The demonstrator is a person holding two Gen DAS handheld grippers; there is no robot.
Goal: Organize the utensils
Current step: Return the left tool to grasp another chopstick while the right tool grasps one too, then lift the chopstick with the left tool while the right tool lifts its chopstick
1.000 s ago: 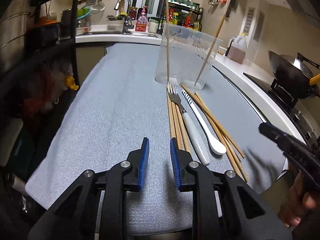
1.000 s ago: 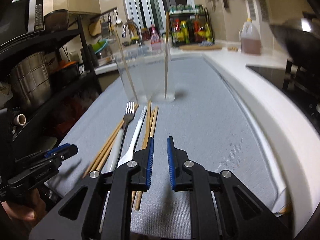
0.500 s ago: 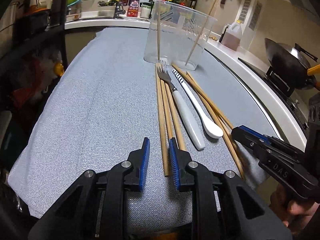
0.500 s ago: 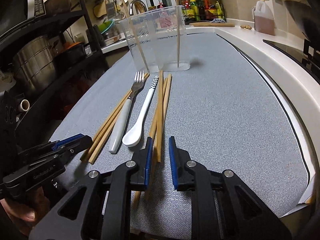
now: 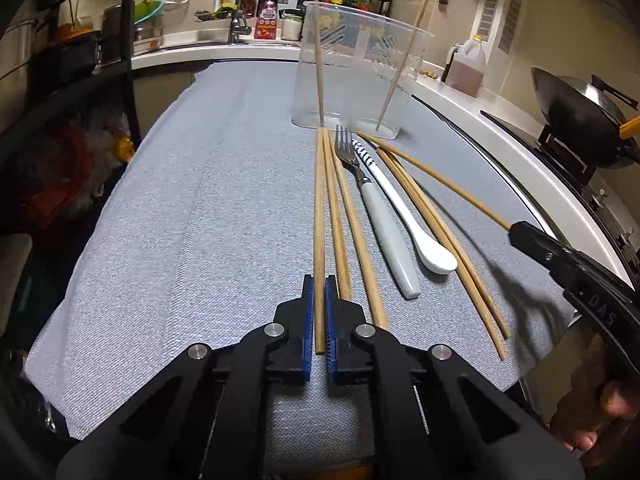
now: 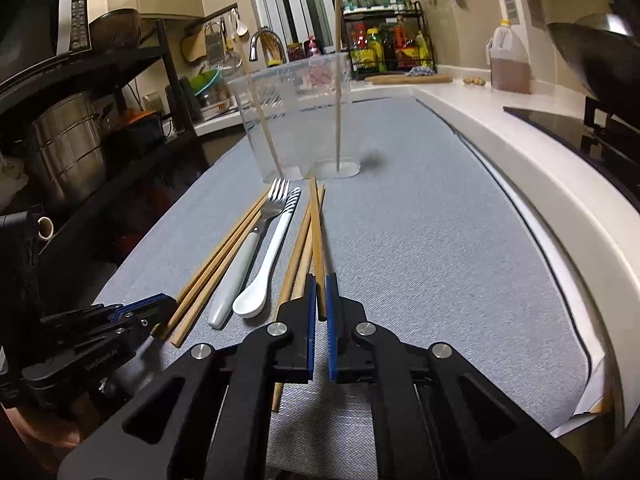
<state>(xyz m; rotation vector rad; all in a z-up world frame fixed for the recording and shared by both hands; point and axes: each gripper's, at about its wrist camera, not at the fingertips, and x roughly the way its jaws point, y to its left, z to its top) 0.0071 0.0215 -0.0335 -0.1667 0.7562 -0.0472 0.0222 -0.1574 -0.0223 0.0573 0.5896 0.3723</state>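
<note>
Two grips at once: the left gripper [image 5: 319, 304] pinches the leftmost chopstick [image 5: 319, 216] at its near end, and the right gripper [image 6: 320, 300] clamps another chopstick [image 6: 317, 232] on the mat. Next, I'd judge, lift both and tip them into the clear container [image 5: 356, 76] at the far end, where two sticks stand already. Open mat [image 6: 440, 240] lies right; the fork [image 5: 370, 200] and spoon [image 5: 408, 216] crowd between.

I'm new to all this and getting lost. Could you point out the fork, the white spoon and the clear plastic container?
fork [image 5: 345, 148], left wrist view, on its metal tines.
white spoon [image 5: 438, 259], left wrist view, on its bowl.
clear plastic container [image 6: 298, 120], right wrist view, on its front wall.
</note>
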